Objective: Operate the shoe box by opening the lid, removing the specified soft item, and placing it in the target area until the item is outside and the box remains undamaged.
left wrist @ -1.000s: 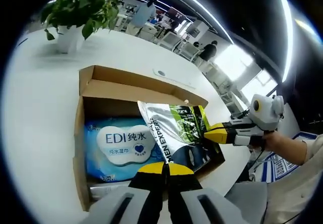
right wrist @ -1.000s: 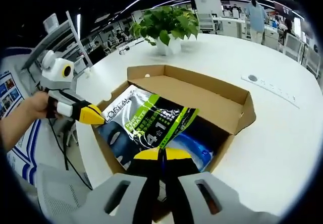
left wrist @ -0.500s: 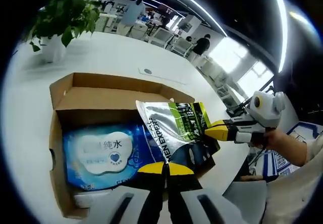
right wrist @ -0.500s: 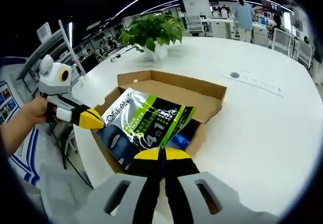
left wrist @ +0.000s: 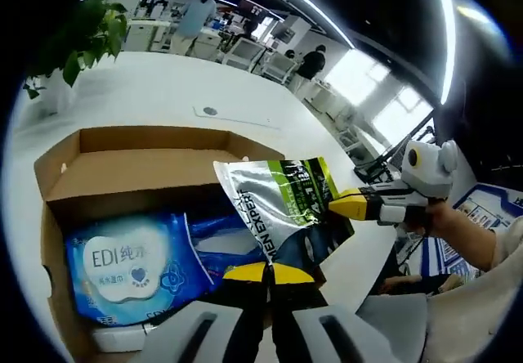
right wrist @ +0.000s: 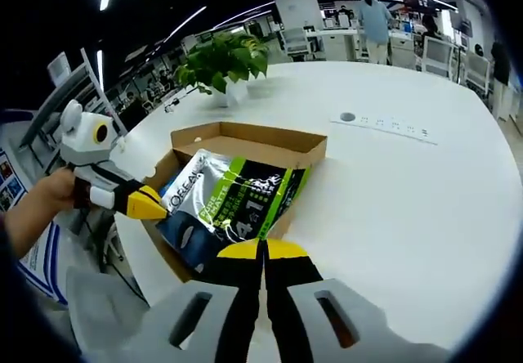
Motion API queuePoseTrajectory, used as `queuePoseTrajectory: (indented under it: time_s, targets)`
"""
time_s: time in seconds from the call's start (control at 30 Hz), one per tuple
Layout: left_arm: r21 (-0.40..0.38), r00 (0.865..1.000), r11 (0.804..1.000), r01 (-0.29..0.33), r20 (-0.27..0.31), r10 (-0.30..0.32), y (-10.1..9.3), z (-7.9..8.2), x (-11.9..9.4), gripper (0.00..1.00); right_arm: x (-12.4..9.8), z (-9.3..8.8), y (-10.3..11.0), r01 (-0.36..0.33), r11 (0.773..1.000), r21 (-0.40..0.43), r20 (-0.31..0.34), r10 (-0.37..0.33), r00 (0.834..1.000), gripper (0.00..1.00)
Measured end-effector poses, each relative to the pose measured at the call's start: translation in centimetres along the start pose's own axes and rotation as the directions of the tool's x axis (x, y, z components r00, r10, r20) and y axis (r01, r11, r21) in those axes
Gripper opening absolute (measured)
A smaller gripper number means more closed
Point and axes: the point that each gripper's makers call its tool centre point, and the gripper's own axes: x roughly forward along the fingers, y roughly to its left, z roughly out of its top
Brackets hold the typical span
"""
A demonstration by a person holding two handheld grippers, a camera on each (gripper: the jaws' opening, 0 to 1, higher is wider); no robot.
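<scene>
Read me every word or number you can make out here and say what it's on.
"EDI" plus Chinese characters: blue wipes pack in the box.
"MEN EXPERT": silver-green pouch, left gripper view.
"L'OREAL" and "4 1": same pouch, right gripper view.
Smaller print on both: too blurred.

White table (right wrist: 425, 191) open beside box (right wrist: 261, 138); potted plant (right wrist: 221, 64) stands beyond box.

Bright ceiling strip lights, window glare, sharp focus, fisheye-warped edges

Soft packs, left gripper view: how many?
2. Silver-green foil pouch held up between both grippers; blue EDI wet-wipes pack lying in the open cardboard box. More may hide underneath.
</scene>
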Motion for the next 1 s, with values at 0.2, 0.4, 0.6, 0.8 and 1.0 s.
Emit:
queuePoseTrajectory:
  time_s: [0.2,0.4,0.6,0.8,1.0]
  targets:
    - [0.020,1.000,1.000,0.010,-0.023,-0.010,-1.3,0.2,1.5,0.00,-1.0,-0.5,-1.8,0.027,1.000,0.015,-0.007,-0.027,1.000,0.00]
    - [0.036,0.999,0.999,0.023,-0.047,-0.022,-2.3,0.4,3.0,0.00,-1.9,-0.7,-3.3,0.047,0.998,0.037,-0.009,-0.046,0.999,0.00]
    - [0.054,0.997,0.998,0.040,-0.064,-0.036,-3.1,0.8,4.4,0.00,-2.7,-0.9,-4.9,0.062,0.997,0.053,-0.007,-0.061,0.998,0.00]
    - [0.070,0.996,0.996,0.051,-0.080,-0.045,-4.1,0.9,5.6,0.00,-3.4,-1.2,-6.2,0.073,0.996,0.052,-0.010,-0.073,0.997,0.00]
    - [0.084,0.993,0.994,0.072,-0.101,-0.064,-5.2,0.9,7.0,0.00,-4.0,-1.6,-7.8,0.089,0.995,0.054,-0.018,-0.088,0.996,0.00]
